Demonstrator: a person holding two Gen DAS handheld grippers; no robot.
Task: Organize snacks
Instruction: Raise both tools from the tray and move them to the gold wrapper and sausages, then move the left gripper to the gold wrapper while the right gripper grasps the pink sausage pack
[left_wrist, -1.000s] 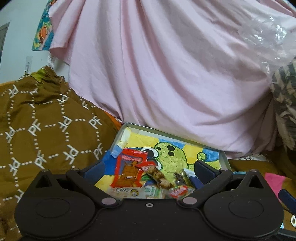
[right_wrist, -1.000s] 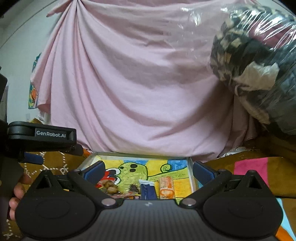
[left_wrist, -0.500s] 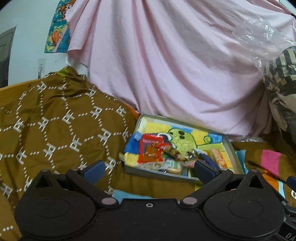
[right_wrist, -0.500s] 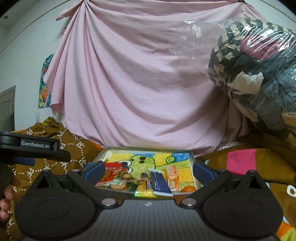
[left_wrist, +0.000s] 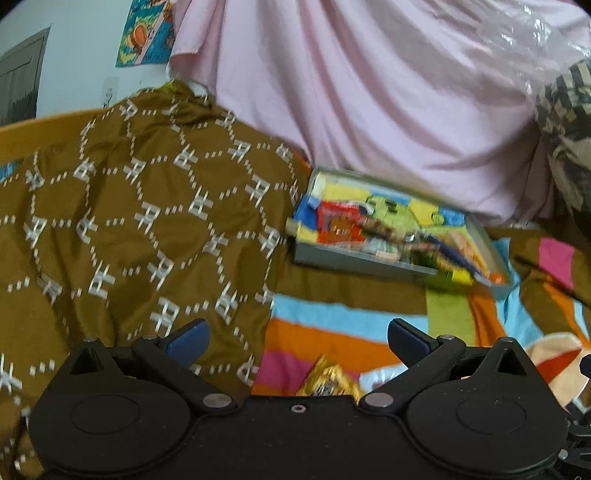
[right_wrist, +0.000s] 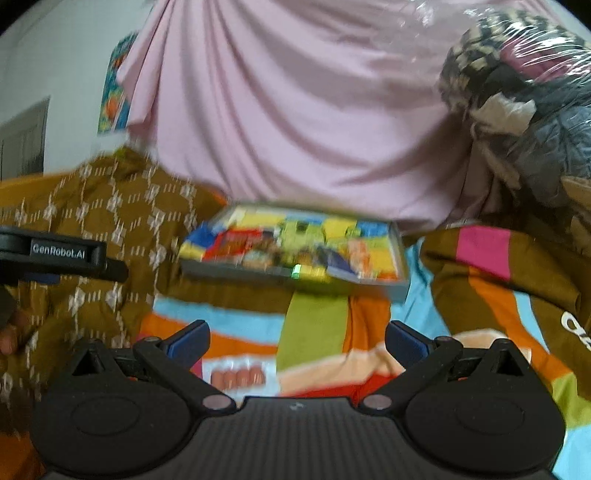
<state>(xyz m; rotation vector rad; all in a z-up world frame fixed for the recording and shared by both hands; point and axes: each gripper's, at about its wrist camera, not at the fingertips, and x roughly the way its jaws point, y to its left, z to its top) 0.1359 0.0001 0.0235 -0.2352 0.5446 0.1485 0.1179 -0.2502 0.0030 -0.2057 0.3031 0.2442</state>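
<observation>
Tools are sitting nearest the lenses: the left tool (left_wrist: 297, 338) is spreading its blue-tipped fingers (left_wrist: 186, 336) wide with nothing between them, and the right tool (right_wrist: 297, 338) is gaping just as wide and is also holding nothing. Directly ahead of the left tool, a gold-wrapped snack (left_wrist: 327, 378) is lying on the striped blanket (left_wrist: 332, 325), partly hidden by the tool's black body. In the right wrist view a small pack printed with pink sausages (right_wrist: 238, 376) is resting on the same blanket between the spread fingers.

Farther on, a shallow grey tray (left_wrist: 354, 262) with a bright cartoon lining is sitting on the blanket, well apart from both tools. It is holding the sorted snacks: a red packet (left_wrist: 338, 223) is lying at its left end, a dark blue packet (left_wrist: 452, 254) toward the right, an orange-and-white packet (right_wrist: 360, 249) beside that, and a yellow-green wrapper (right_wrist: 312, 273) is poking over the near rim. Motion blur is smearing the smaller pieces in the middle, so I cannot tell what they are.

To the left a brown patterned cloth (left_wrist: 140, 221) is bunching up beside the tray. Behind everything a pink sheet (left_wrist: 369, 92) is hanging in folds, a clear plastic bag of clothing (right_wrist: 524, 92) is bulging at the right, and a colourful poster (left_wrist: 146, 33) is hanging on the pale wall.
</observation>
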